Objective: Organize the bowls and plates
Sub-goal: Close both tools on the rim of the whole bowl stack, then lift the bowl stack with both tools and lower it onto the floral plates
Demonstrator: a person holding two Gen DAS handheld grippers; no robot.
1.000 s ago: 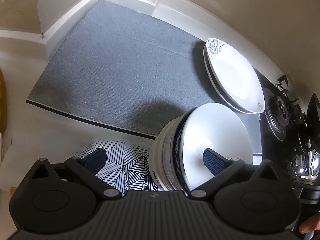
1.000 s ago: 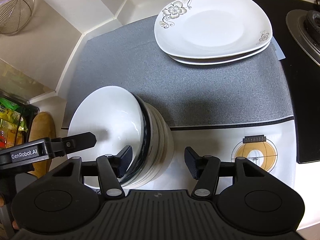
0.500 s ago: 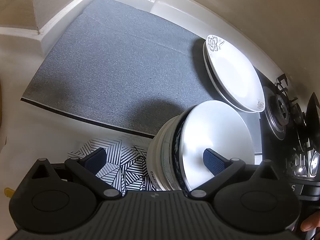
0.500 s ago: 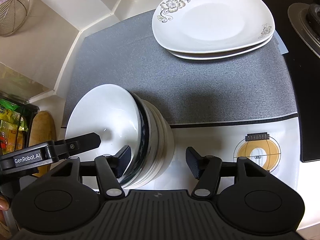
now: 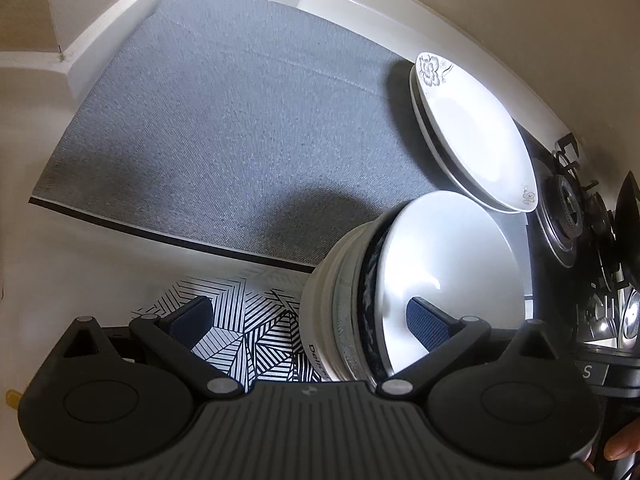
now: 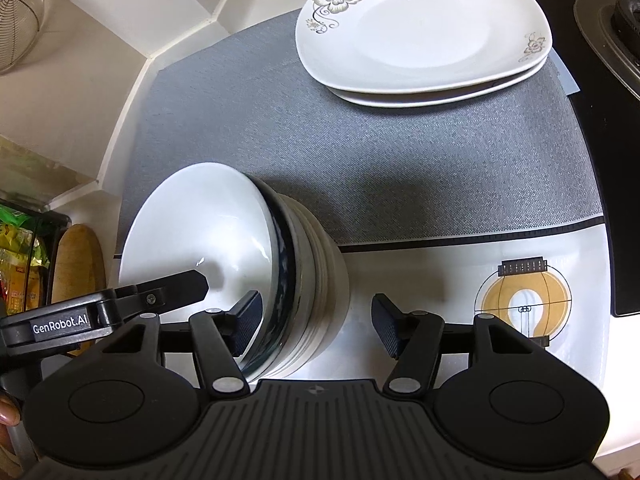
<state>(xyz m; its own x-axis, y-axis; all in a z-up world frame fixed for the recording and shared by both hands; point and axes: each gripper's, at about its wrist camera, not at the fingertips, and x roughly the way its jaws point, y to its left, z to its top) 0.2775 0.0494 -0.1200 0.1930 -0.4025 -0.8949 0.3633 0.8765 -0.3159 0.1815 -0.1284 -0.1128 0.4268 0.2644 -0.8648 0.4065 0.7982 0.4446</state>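
A stack of nested bowls [image 6: 248,256], white with one dark blue-rimmed bowl near the top, shows in both views [image 5: 420,284]. My left gripper [image 5: 308,320] is open and straddles the stack's rim, one finger inside the top bowl and one outside. My right gripper [image 6: 316,326] is open and straddles the opposite rim the same way. The left gripper's finger [image 6: 172,290] shows inside the bowl in the right wrist view. Two stacked white plates with flower prints [image 6: 424,28] lie on the grey mat [image 6: 400,168], also seen in the left wrist view [image 5: 472,136].
A gas stove [image 5: 572,216] stands to the right of the plates. A patterned white mat [image 6: 520,292] lies in front of the grey mat. A wire strainer [image 6: 16,28] hangs on the wall. A wooden board [image 6: 76,268] and packets [image 6: 20,264] are at the left.
The view over the mat has shifted slightly. Both grippers stay open around the bowl stack's rim, which sits a little higher above the counter in the frames.
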